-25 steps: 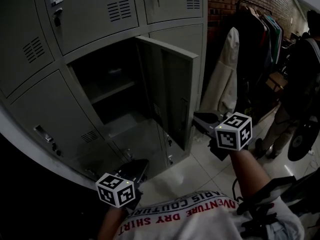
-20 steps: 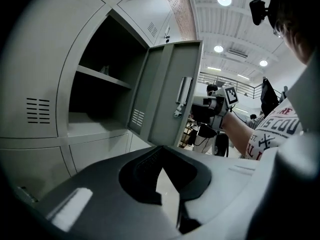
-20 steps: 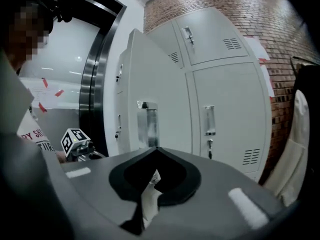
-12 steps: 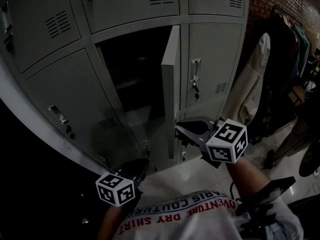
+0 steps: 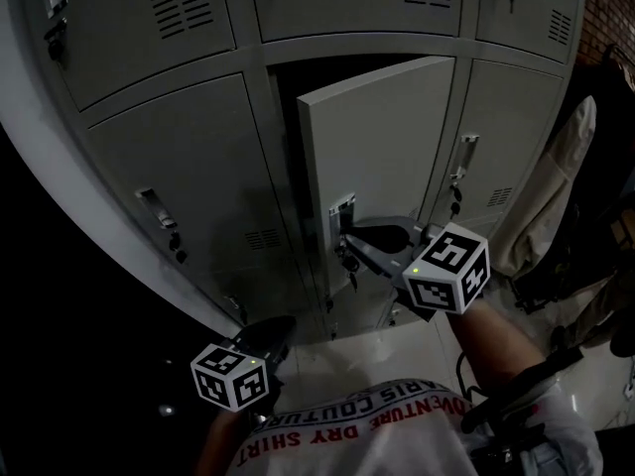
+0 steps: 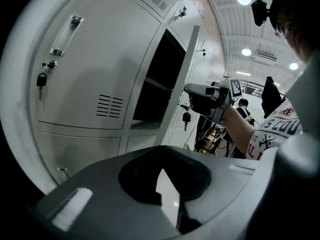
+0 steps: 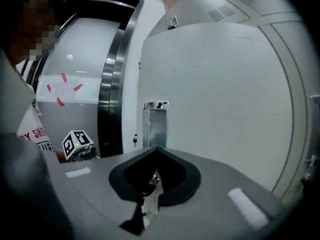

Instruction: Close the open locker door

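The open grey locker door [image 5: 382, 152] stands partly swung in, with a dark gap [image 5: 288, 147] showing along its left edge. My right gripper [image 5: 349, 241] is shut, its tips against the door's outer face just below the metal handle plate [image 5: 340, 209]. In the right gripper view the gripper [image 7: 157, 153] points at the plate [image 7: 156, 120] on the door face [image 7: 220, 94]. My left gripper [image 5: 276, 333] hangs low near the floor, shut and holding nothing. From the left gripper view [image 6: 161, 154] I see the door's edge [image 6: 179, 84] and the right gripper [image 6: 206, 97].
Shut lockers [image 5: 189, 157] surround the open one, some with keys [image 6: 41, 79] in their locks. A key [image 5: 349, 268] hangs under the door's handle plate. Hanging clothes [image 5: 556, 196] stand to the right. A steel frame [image 7: 112, 74] runs up behind the left gripper's cube [image 7: 76, 143].
The door has swung from wide open to mostly shut, with my right gripper moving left against it. The left gripper has stayed low in place.
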Tool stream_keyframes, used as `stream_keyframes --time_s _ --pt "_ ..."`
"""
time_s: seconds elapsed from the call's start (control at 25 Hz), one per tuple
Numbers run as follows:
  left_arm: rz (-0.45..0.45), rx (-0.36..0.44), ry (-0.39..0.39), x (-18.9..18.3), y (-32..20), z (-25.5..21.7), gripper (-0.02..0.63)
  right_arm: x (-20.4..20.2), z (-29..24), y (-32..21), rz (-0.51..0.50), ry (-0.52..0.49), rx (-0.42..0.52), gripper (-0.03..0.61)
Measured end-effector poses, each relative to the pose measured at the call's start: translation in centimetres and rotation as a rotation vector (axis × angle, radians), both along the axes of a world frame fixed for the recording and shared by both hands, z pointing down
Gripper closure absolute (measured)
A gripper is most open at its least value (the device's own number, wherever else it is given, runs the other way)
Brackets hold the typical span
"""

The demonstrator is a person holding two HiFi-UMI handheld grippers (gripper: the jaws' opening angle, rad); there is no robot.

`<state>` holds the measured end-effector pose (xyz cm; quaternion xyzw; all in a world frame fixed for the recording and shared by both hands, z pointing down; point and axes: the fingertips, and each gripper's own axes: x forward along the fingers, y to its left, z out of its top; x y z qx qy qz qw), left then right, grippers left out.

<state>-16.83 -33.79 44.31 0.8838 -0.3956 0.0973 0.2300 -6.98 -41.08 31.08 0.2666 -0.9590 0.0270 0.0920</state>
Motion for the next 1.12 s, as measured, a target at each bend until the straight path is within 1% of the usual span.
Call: stream_keyframes --time_s 0.16,0.44,0.56,0.64,0.84,1.0,1.12 --pt "-0.062 -0.005 0.004 -2.7 -0.5 0.0 0.609 -1.7 -0.2 -3.2 0.009 0.006 -0.005 0.583" --pt "-0.126 -0.007 0.013 -5.7 -0.5 -0.2 0.609 -3.8 -0.5 -7.3 0.036 0.029 -0.003 0.582" --pt "-0.137 -0.007 0.014 -6.2 -0.4 -0.3 0.609 -3.8 -0.5 -8.9 0.063 0.036 -0.008 0.583" --pt "-0.141 -0.007 0.015 -6.5 -0.5 -0.4 0.609 -3.9 -0.6 -9.4 0.063 0.029 -0.022 0.581" --pt "-0.150 0.001 0.020 -6.8 -0.7 -0.6 0.609 -4.2 -0.5 -9.6 0.050 0.053 -0.010 0.580" --pt "-0.152 0.011 0.023 -6.6 -0.8 -1.1 0.609 -4.2 -0.5 -9.6 0.040 0.047 -0.022 0.580" --pt "-0.154 0.015 0.024 -6.3 -0.5 -1.3 0.609 -3.8 -0.6 -9.4 0.070 0.062 -0.004 0.580"
